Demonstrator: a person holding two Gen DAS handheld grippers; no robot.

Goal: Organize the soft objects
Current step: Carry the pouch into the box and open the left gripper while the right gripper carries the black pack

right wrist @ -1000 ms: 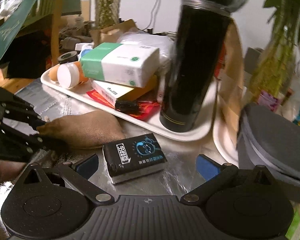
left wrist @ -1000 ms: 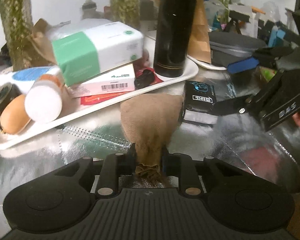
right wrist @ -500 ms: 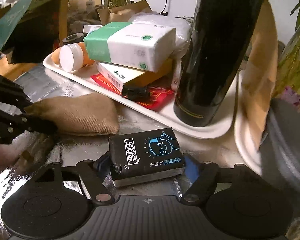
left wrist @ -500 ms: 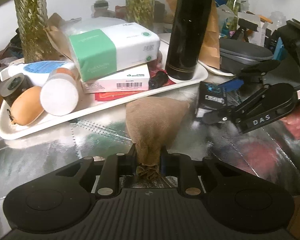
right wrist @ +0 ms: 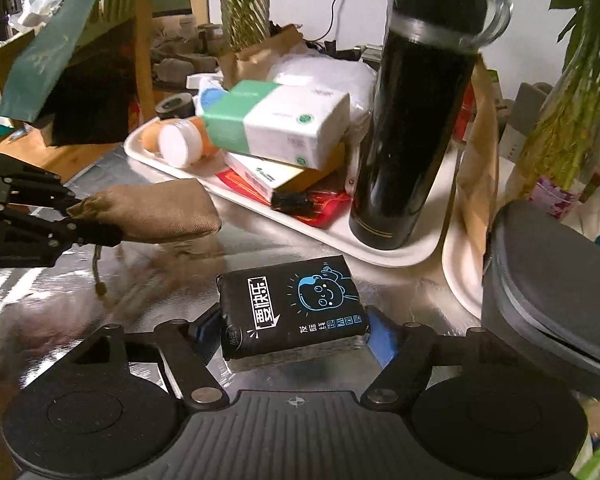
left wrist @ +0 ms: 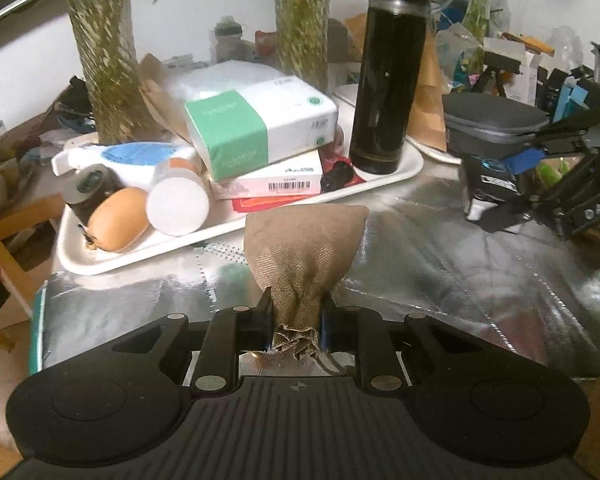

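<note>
My left gripper (left wrist: 296, 308) is shut on the gathered neck of a brown cloth pouch (left wrist: 304, 248) and holds it above the silver table cover; it also shows in the right wrist view (right wrist: 148, 210) at the left. My right gripper (right wrist: 292, 330) is shut on a black tissue pack (right wrist: 294, 310) with a blue cartoon face, lifted off the table. In the left wrist view the pack (left wrist: 490, 182) and the right gripper (left wrist: 512, 188) sit at the right.
A white tray (left wrist: 112, 258) behind holds a green-and-white tissue pack (left wrist: 260, 132), boxes, a tall black flask (left wrist: 386, 72), a white-capped bottle (left wrist: 178, 202) and a tape roll. A grey zip case (right wrist: 556, 280) lies right. Glass vases with plants stand behind.
My right gripper closed on the black tissue pack and lifted it. My left gripper rose and pulled back with the pouch in it.
</note>
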